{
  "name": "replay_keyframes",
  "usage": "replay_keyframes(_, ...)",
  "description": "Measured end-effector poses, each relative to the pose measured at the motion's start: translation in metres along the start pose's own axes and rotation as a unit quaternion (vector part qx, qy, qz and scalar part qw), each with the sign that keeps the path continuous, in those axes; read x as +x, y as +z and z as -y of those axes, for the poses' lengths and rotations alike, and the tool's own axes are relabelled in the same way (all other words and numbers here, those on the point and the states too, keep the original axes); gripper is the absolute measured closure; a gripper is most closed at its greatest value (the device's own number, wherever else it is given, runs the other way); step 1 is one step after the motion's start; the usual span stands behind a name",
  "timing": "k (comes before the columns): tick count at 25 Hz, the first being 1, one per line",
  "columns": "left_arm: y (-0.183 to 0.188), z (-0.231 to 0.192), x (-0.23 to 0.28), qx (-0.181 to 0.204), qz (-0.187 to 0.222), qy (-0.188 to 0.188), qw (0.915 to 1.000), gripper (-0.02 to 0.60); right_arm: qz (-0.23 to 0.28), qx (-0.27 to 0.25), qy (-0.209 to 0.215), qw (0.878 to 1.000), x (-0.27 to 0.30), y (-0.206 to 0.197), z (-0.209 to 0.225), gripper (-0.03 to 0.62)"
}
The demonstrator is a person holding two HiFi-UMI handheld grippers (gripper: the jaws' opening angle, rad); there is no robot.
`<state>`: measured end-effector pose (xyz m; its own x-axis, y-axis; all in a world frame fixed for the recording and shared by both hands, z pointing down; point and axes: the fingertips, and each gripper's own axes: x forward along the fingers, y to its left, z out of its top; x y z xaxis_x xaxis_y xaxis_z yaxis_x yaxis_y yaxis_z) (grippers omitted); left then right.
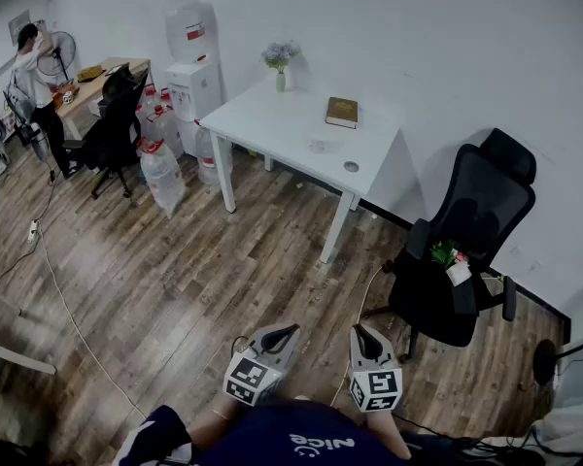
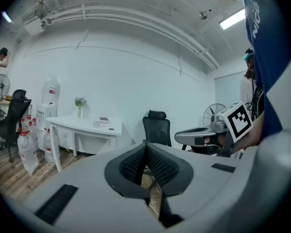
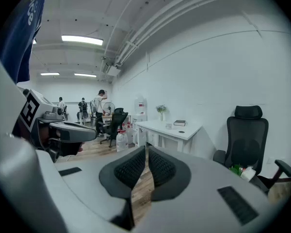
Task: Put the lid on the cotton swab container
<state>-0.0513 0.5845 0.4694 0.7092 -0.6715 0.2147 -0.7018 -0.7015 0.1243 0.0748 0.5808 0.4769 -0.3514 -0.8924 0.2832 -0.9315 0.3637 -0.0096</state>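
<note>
Across the room stands a white table (image 1: 272, 124). On it lie a small clear container (image 1: 323, 147) and a dark round lid (image 1: 351, 166), apart from each other, with a book (image 1: 342, 112) behind them. Both are tiny in the gripper views: the container (image 3: 169, 125) and the lid (image 3: 181, 131). My left gripper (image 1: 290, 332) and right gripper (image 1: 359, 332) are held side by side over the wooden floor, far short of the table. Each is shut with nothing between its jaws, as the left gripper view (image 2: 146, 154) and the right gripper view (image 3: 146, 159) show.
A black office chair (image 1: 466, 250) with a small plant on its seat stands right of the table. A vase of flowers (image 1: 280, 61) sits at the table's back corner. Water bottles (image 1: 160, 163), a dispenser (image 1: 194, 66), another desk and a person (image 1: 34, 76) are at the far left. A cable (image 1: 68, 309) crosses the floor.
</note>
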Motion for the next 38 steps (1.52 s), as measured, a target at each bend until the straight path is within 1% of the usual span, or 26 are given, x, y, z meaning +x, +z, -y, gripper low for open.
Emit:
replay_keyframes(4,0.001,-0.014,-0.002,0.001,0.001,-0.002,1.0,0.561,0.004,-0.007,-0.012,1.0,0.011,0.006,-0.001,0.537)
replay_keyframes(7,0.002,-0.022,-0.001,0.005,0.0,-0.011,0.9999,0.561,0.005,-0.007,-0.02,1.0,0.02,0.01,-0.006,0.537)
replay_keyframes(13,-0.002,-0.05,-0.004,0.006,0.004,-0.027,0.9996,0.561,0.02,0.024,-0.029,0.999,0.037,0.014,-0.027,0.536)
replay_keyframes(17,-0.007,-0.071,-0.006,0.004,-0.002,-0.043,0.999,0.561,0.004,0.02,-0.032,0.999,0.052,0.009,-0.045,0.534)
replay_keyframes(20,-0.015,-0.084,-0.01,0.011,-0.01,-0.057,0.9983,0.561,-0.004,0.023,-0.037,0.999,0.061,0.002,-0.058,0.534)
replay_keyframes(25,-0.02,-0.108,-0.013,0.005,-0.014,-0.055,0.9984,0.561,-0.017,0.02,-0.041,0.999,0.073,-0.004,-0.066,0.534)
replay_keyframes(29,-0.025,-0.118,-0.002,-0.002,-0.021,-0.044,0.9988,0.561,-0.023,0.023,-0.043,0.999,0.086,-0.008,-0.054,0.534)
replay_keyframes(35,-0.014,-0.14,0.031,0.0,-0.018,-0.03,0.9994,0.561,-0.014,0.036,-0.056,0.998,0.124,-0.001,-0.007,0.534)
replay_keyframes(38,-0.012,-0.152,0.052,-0.003,-0.02,-0.014,0.9997,0.561,-0.009,0.035,-0.046,0.998,0.151,0.005,0.016,0.534)
